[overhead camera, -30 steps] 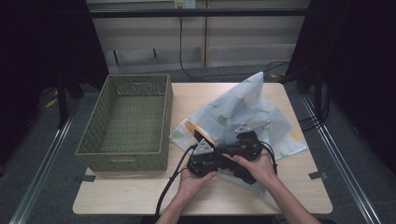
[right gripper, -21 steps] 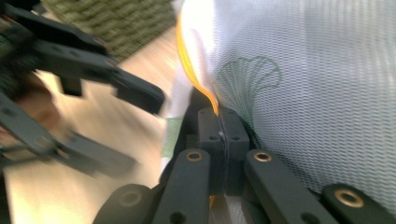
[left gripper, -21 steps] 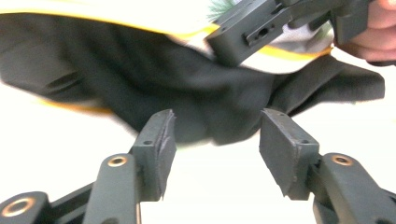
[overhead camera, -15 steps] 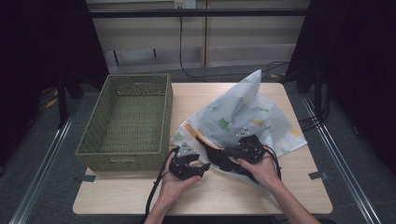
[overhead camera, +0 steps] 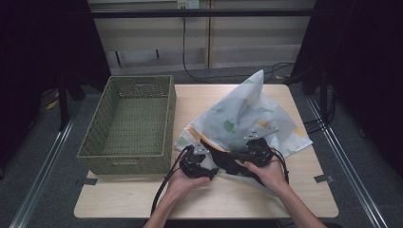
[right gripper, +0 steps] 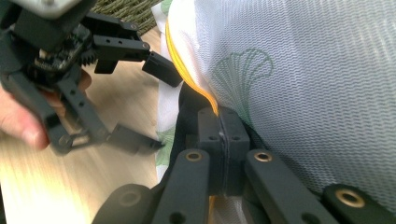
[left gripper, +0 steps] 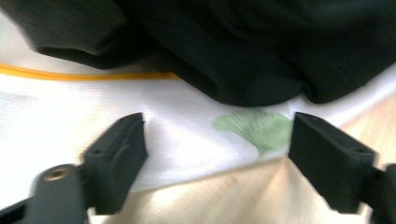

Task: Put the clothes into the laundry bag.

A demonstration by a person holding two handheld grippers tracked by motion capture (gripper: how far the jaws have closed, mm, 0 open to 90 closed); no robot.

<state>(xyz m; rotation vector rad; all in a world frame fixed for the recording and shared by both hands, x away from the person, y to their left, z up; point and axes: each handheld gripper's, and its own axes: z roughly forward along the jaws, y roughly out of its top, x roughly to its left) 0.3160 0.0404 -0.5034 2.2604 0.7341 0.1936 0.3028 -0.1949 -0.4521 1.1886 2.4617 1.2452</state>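
A white mesh bag (overhead camera: 247, 114) printed with green leaves lies on the table's right half, and a black garment (overhead camera: 223, 159) spills from its yellow-trimmed mouth. My left gripper (overhead camera: 211, 170) sits at the bag's near-left corner. Its jaws have just been opening and now stand wide. In the left gripper view the gripper (left gripper: 219, 135) frames the bag's white edge (left gripper: 70, 107) below the black garment (left gripper: 233, 46), without pressing on it. My right gripper (right gripper: 219, 126) is shut on the bag's yellow trim (right gripper: 187, 70). From there the left gripper (right gripper: 154, 107) shows open.
A green woven basket (overhead camera: 168, 118) stands on the left half of the wooden table (overhead camera: 237, 194), close beside the bag. Both hands rest near the front edge, with cables trailing from the grippers. Dark floor and rails surround the table.
My left gripper has pulled left, away from the right gripper, and its jaws have spread wide. The right gripper has kept its grip in place.
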